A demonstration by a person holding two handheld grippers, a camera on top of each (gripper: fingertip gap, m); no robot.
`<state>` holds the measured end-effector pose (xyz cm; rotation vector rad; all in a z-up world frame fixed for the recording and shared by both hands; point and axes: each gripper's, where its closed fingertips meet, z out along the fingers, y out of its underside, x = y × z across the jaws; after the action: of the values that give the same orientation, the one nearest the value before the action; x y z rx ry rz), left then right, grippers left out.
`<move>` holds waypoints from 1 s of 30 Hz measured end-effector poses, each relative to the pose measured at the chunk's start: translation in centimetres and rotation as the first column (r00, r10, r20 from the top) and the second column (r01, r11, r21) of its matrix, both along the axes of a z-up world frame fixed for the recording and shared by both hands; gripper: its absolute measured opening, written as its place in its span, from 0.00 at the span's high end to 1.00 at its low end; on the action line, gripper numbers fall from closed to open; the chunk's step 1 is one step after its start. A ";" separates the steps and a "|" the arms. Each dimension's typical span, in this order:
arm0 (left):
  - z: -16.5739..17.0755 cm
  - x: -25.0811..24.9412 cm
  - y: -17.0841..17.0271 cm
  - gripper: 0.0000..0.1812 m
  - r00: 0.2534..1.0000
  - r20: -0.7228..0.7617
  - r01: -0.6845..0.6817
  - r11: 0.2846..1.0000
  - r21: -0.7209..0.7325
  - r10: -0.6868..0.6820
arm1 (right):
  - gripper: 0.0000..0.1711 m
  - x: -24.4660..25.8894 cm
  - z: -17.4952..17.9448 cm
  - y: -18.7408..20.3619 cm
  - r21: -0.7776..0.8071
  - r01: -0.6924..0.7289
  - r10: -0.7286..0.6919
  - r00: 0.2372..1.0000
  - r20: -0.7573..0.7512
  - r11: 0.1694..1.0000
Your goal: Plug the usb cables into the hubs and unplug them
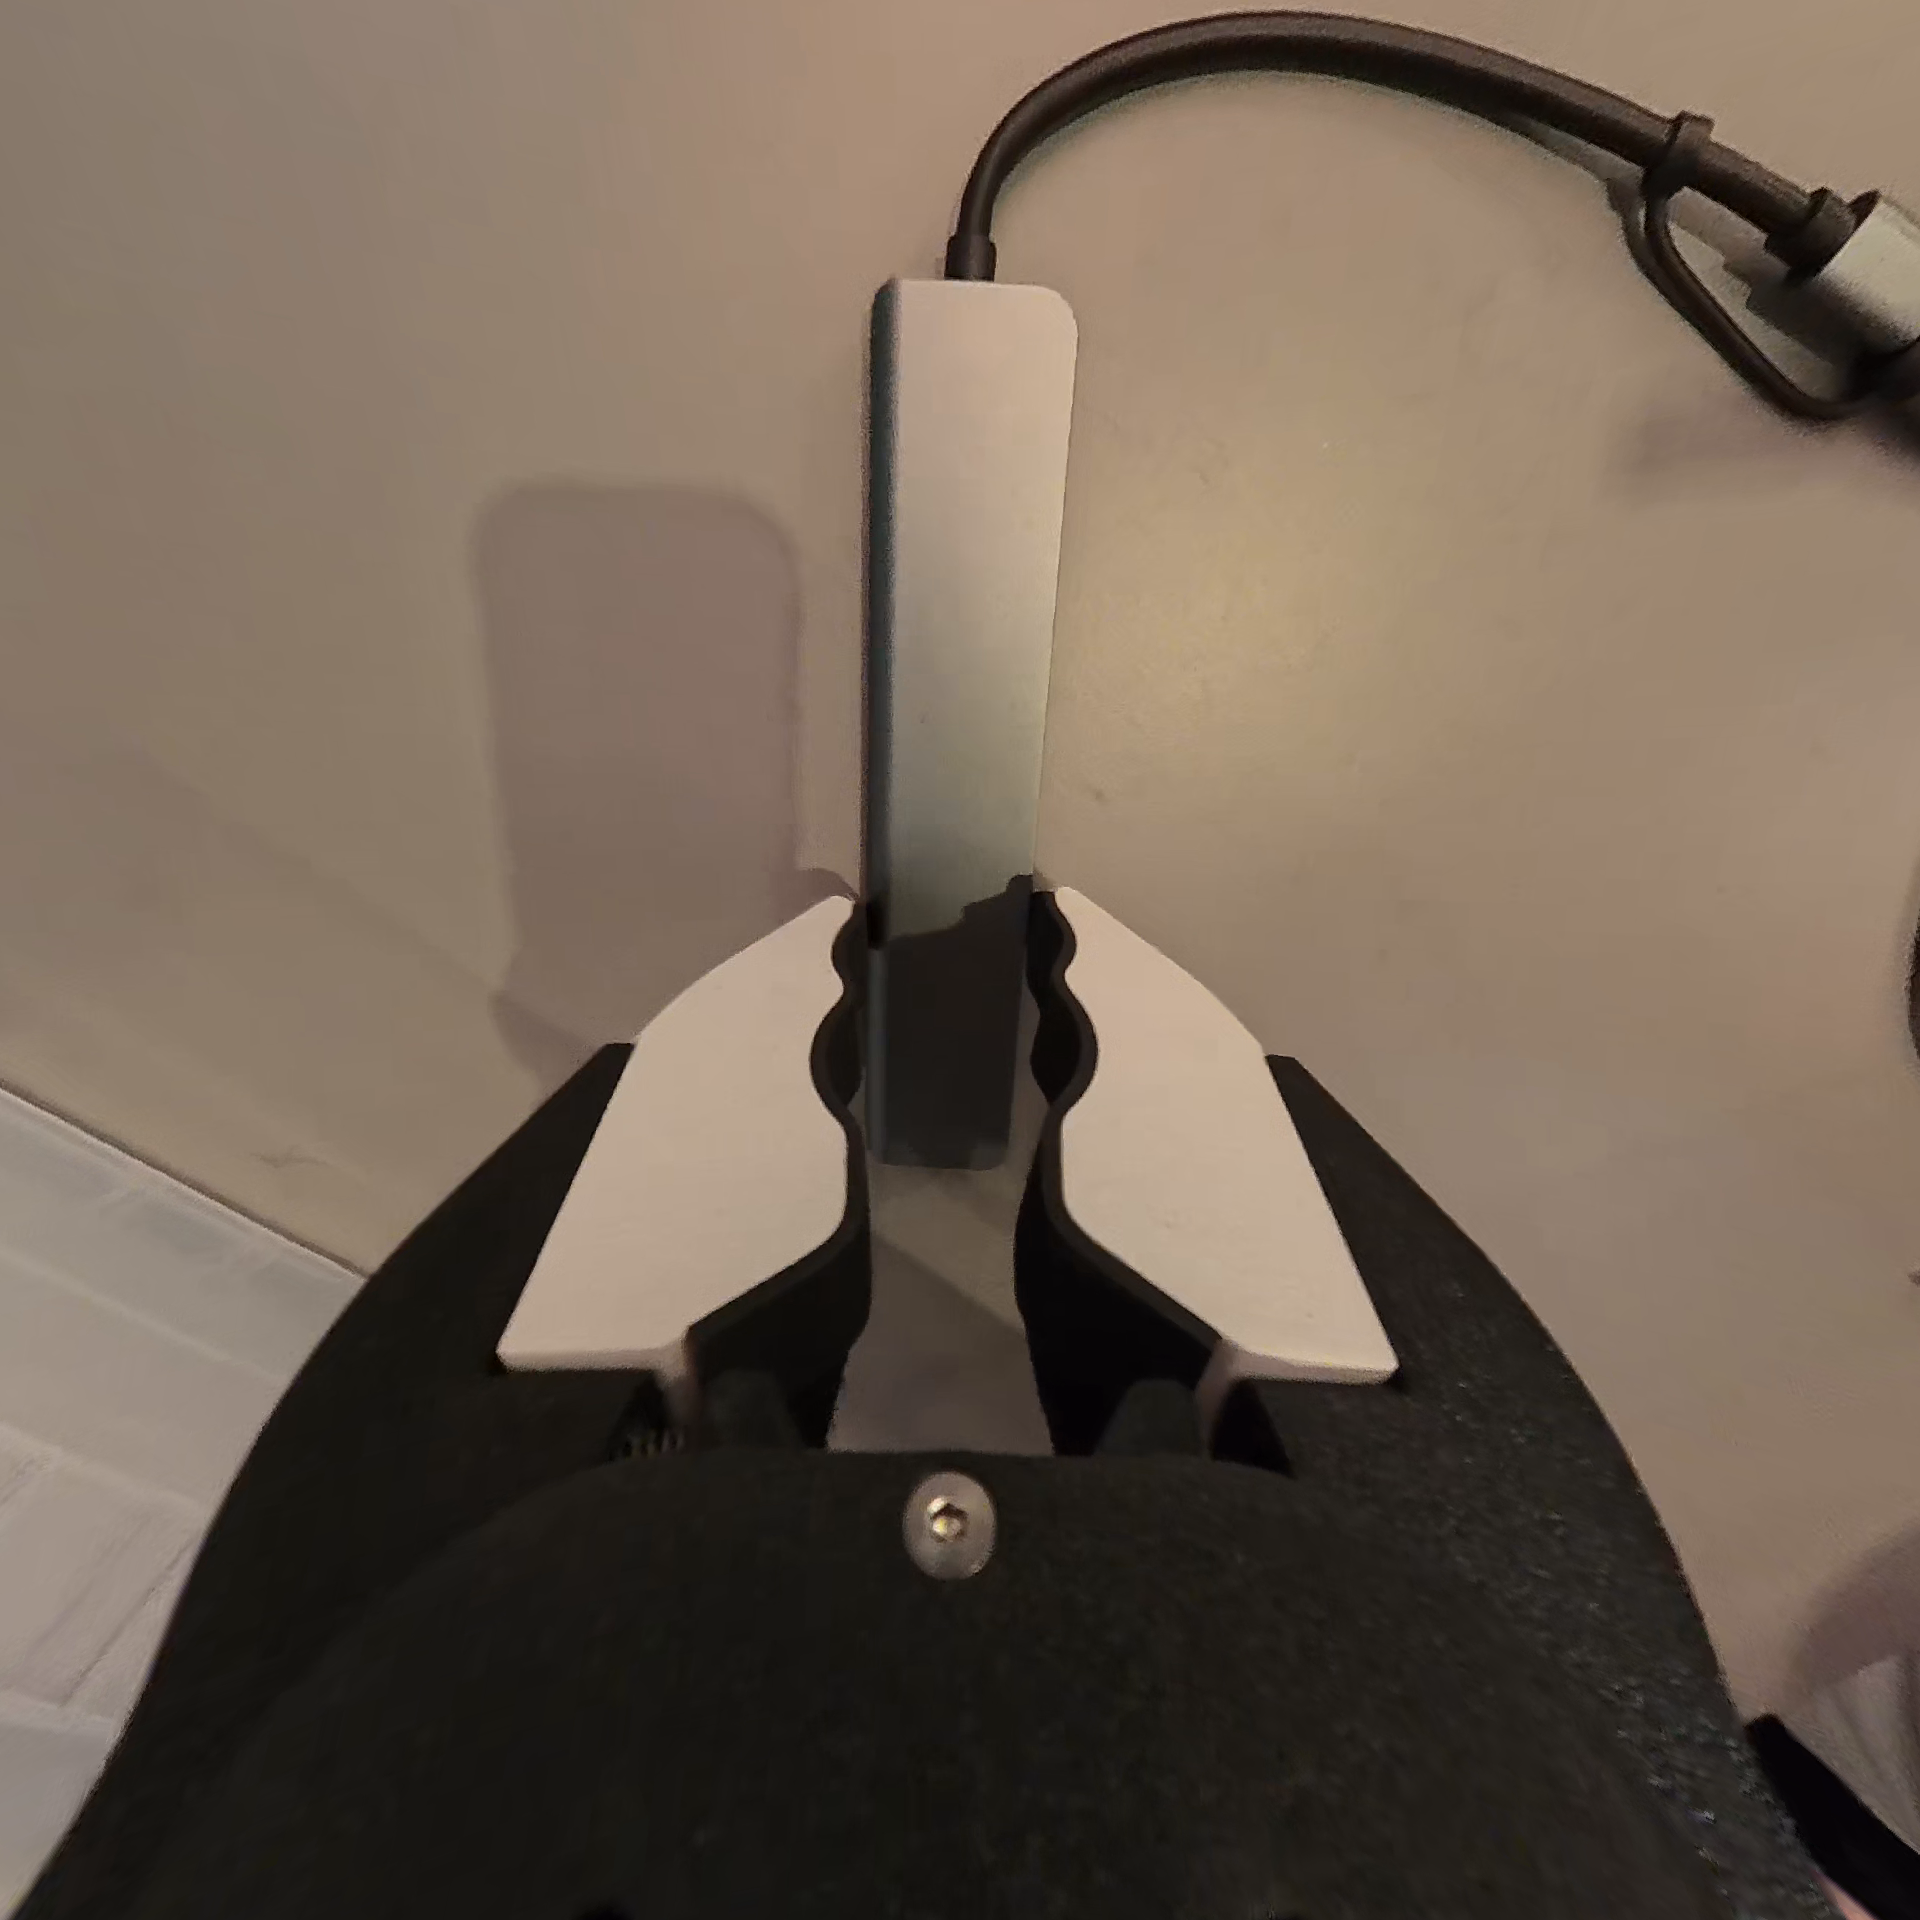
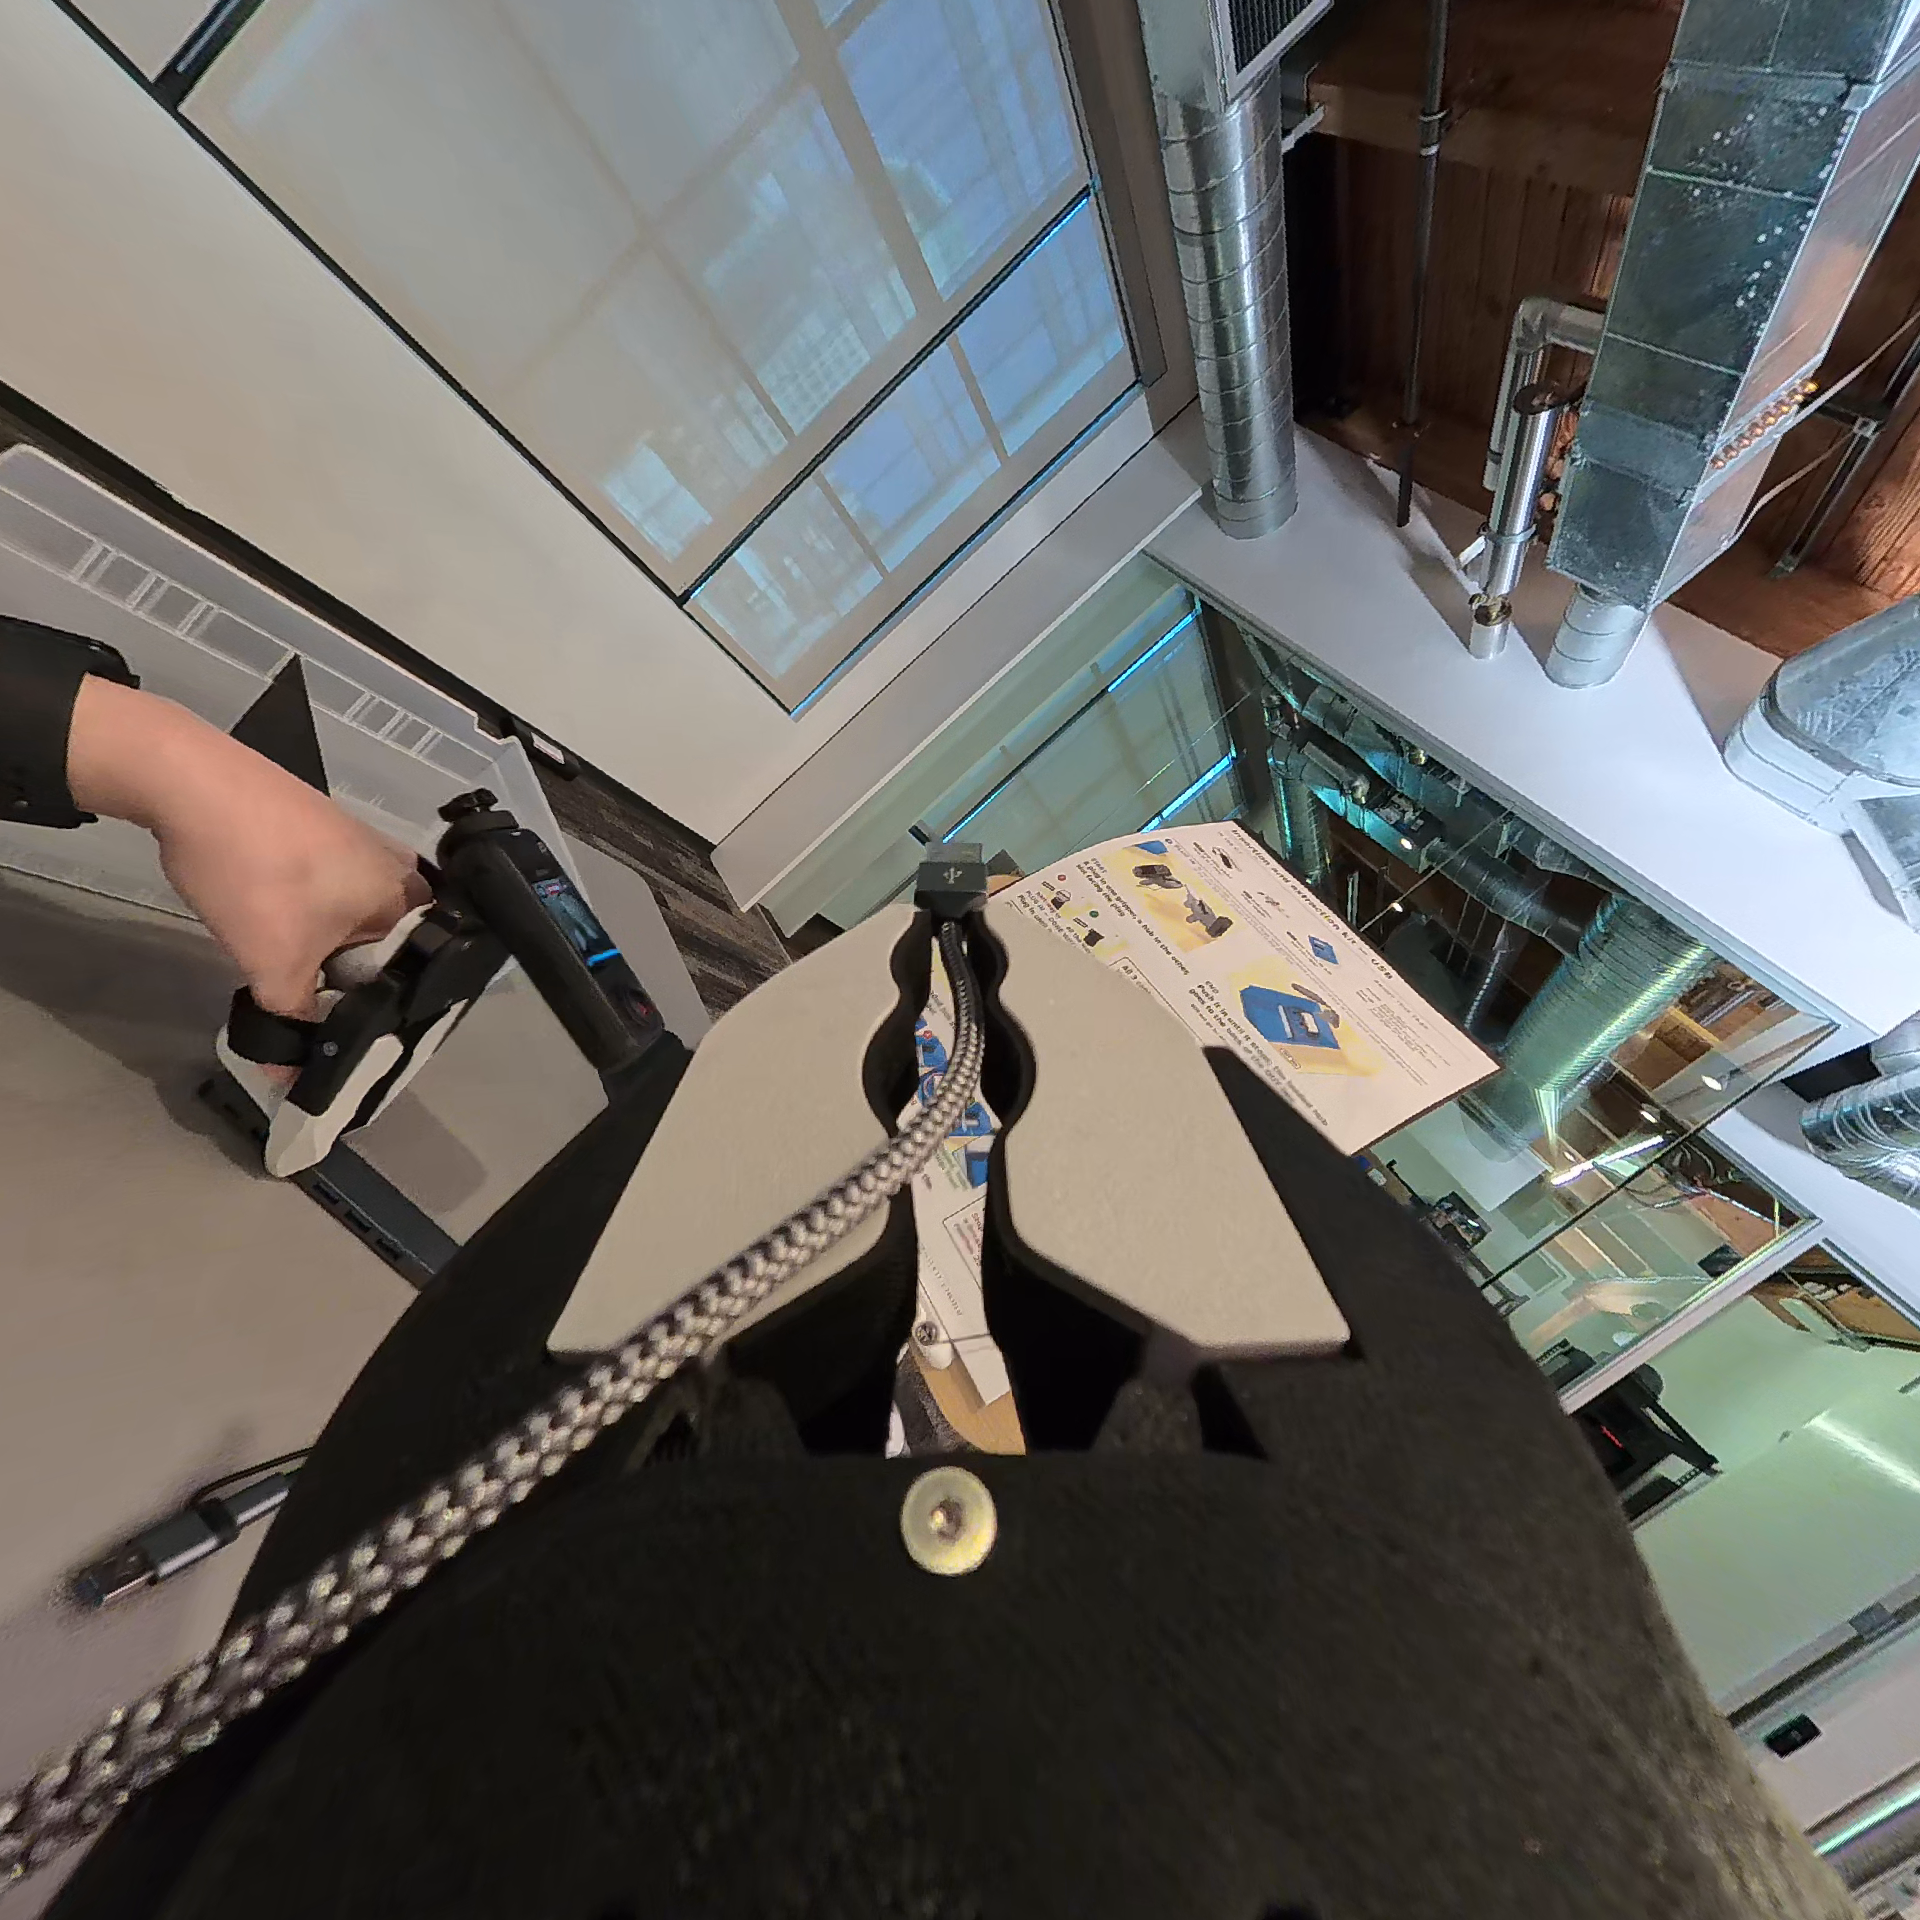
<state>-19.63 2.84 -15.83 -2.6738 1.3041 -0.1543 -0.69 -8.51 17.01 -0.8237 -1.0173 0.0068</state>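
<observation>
In the left wrist view, my left gripper (image 1: 948, 914) is shut on the near end of a slim grey USB hub (image 1: 966, 582) that lies on the beige table (image 1: 1455, 727). The hub's black cable (image 1: 1195, 73) curves right to a grey connector (image 1: 1860, 281). In the right wrist view, my right gripper (image 2: 951, 920) is shut on a braided cable (image 2: 727, 1288) just behind its black USB plug (image 2: 951, 871), held up in the air away from the hub. The left gripper (image 2: 296, 1138) and the hub (image 2: 364, 1216) show at the left.
A person's hand (image 2: 260, 894) holds the left gripper's handle. The hub's own grey plug (image 2: 156, 1558) lies on the table at lower left. A printed instruction sheet (image 2: 1278, 987) is beyond my right fingers. A window, ducts and a white bin lie farther off. The grippers' ends are close to 40 centimeters from one another.
</observation>
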 end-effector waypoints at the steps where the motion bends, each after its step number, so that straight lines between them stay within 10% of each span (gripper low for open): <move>1: 0.1 0.1 -0.1 0.84 1.000 0.019 -0.018 1.000 -0.021 0.018 | 0.96 0.0 -0.1 0.1 -0.003 0.002 -0.002 1.000 0.002 1.000; 16: 4.3 7.5 -5.3 0.84 0.783 0.580 0.117 0.861 -0.495 0.227 | 0.96 0.9 -0.2 0.7 -0.017 0.021 -0.021 1.000 -0.005 1.000; 30: 13.0 12.6 -5.9 0.84 0.288 0.846 0.409 0.741 -0.533 0.449 | 0.96 3.1 1.5 0.5 -0.014 0.037 -0.038 0.993 -0.112 0.999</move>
<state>-6.98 -3.05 -2.88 -2.0340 0.7352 -2.2859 2.46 -8.05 18.46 -0.8443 -0.8969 0.0271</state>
